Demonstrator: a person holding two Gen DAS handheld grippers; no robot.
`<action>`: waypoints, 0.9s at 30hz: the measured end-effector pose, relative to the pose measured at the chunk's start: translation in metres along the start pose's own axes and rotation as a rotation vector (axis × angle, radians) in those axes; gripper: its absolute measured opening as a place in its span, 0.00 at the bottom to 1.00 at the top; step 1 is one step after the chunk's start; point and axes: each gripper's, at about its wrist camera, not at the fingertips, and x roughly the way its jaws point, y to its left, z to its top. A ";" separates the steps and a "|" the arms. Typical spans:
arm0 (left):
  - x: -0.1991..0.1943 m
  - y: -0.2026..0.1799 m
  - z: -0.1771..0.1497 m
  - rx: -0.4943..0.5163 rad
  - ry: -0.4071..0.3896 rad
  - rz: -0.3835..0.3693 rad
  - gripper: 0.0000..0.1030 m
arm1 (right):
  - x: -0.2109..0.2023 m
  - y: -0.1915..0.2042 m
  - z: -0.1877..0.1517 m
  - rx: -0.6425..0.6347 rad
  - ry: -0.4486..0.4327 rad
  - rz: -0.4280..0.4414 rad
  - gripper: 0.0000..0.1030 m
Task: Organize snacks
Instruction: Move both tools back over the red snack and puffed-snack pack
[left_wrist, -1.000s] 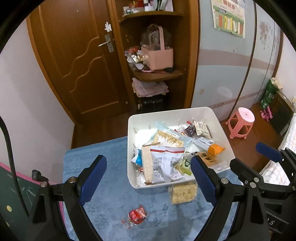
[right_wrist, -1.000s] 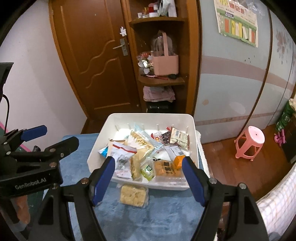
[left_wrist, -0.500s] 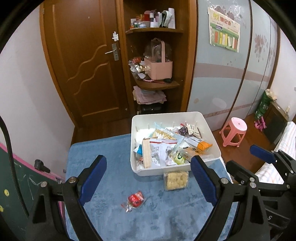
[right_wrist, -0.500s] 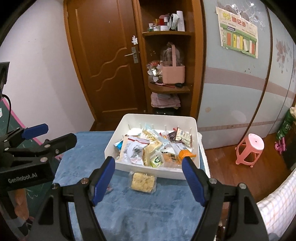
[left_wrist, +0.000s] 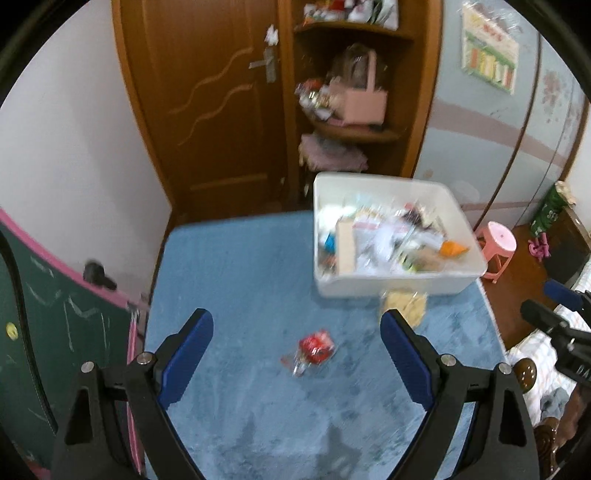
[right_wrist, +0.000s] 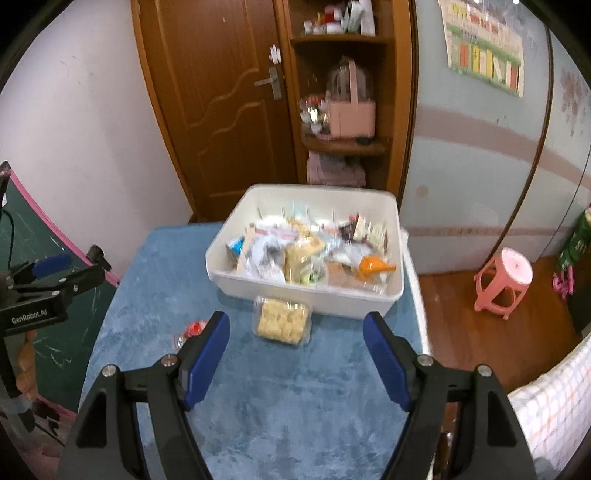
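A white bin (left_wrist: 395, 288) (right_wrist: 306, 295) full of mixed snack packets stands on a blue mat (left_wrist: 240, 280) (right_wrist: 295, 387). A clear pack of pale yellow crackers (right_wrist: 282, 320) (left_wrist: 404, 306) lies right against its near wall. A small red wrapped snack (left_wrist: 314, 349) (right_wrist: 192, 329) lies loose on the mat. My left gripper (left_wrist: 297, 341) hangs open above the mat, the red snack in line between its blue pads. My right gripper (right_wrist: 296, 338) is open too, nothing in it, short of the cracker pack.
A wooden door (right_wrist: 221, 103) and a corner shelf with a pink basket (right_wrist: 352, 112) stand behind the mat. A pink stool (right_wrist: 504, 282) sits on the wooden floor at right. A green chalkboard (left_wrist: 40, 332) leans at the left. Bedding (right_wrist: 554, 413) lies bottom right.
Both grippers have drawn back from the bin, which now looks smaller and farther. The left view has swung left, bringing the red snack between its pads. Both jaws kept their width.
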 end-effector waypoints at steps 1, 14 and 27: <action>0.007 0.003 -0.005 -0.003 0.018 0.001 0.89 | 0.006 -0.001 -0.003 0.007 0.016 0.004 0.73; 0.126 -0.009 -0.053 0.148 0.270 -0.051 0.89 | 0.107 -0.008 -0.026 0.108 0.191 0.035 0.73; 0.201 -0.027 -0.050 0.266 0.354 -0.105 0.89 | 0.204 -0.018 -0.030 0.126 0.235 0.058 0.73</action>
